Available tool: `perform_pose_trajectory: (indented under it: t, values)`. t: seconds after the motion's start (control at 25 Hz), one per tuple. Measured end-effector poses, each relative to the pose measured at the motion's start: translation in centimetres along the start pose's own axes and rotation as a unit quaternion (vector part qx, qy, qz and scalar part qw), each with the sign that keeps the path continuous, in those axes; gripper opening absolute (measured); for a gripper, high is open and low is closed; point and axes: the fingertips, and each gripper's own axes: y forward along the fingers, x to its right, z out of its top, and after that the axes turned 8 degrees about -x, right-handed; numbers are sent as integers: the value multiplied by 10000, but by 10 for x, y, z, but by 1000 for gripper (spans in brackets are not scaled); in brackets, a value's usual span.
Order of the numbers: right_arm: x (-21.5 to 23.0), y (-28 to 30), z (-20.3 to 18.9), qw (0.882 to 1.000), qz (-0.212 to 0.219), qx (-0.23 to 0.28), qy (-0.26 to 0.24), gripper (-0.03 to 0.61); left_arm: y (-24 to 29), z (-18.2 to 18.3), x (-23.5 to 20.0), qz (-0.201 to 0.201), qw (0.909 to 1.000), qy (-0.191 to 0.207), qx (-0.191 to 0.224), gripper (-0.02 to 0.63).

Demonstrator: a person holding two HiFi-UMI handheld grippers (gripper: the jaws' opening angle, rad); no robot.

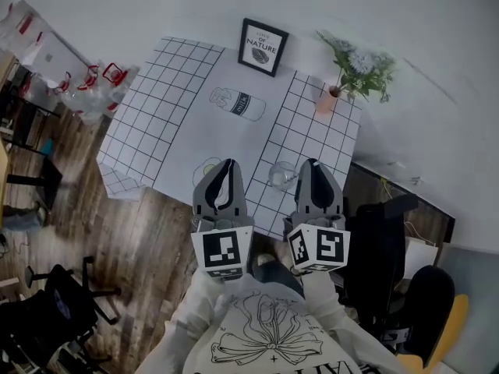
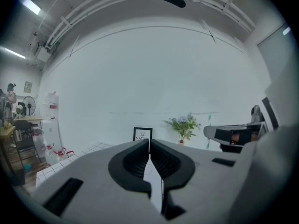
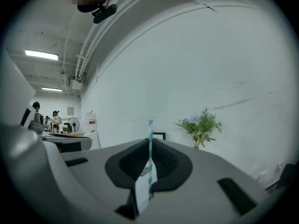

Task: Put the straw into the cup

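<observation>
A clear glass cup (image 1: 282, 175) stands near the front edge of the grid-patterned table (image 1: 156, 115), between my two grippers. My right gripper (image 1: 312, 164) is just right of the cup. In the right gripper view it (image 3: 150, 143) is shut on a teal-and-white striped straw (image 3: 150, 149), which stands upright with a paper wrapper hanging at its lower end. The straw is hidden in the head view. My left gripper (image 1: 228, 164) is left of the cup. Its jaws (image 2: 149, 143) are closed together with nothing between them.
A framed print (image 1: 263, 47) stands at the table's back, and a potted plant (image 1: 355, 72) is at the back right. A milk bottle (image 1: 238, 104) lies mid-table. A round yellowish disc (image 1: 206, 168) is by my left gripper. Bottles (image 1: 90, 92) sit off the left; a black chair (image 1: 390, 248) is on the right.
</observation>
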Motion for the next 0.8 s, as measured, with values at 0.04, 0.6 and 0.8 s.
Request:
perform_pose_trajectory:
  t: [0.04,0.6,0.8]
  values:
    - [2,5,-3,10000,-37,-49,16,15,6,-1,-1,-38,10000,8,-40,9]
    - [26,56,-63,9960,-364,-805,165,15,71,-51,-6,-380,9965,-80,-737,9]
    - [30,68,-83,9935,-400,-1042,215,15,84,-70,-6,-441,9943,-144,-955,9]
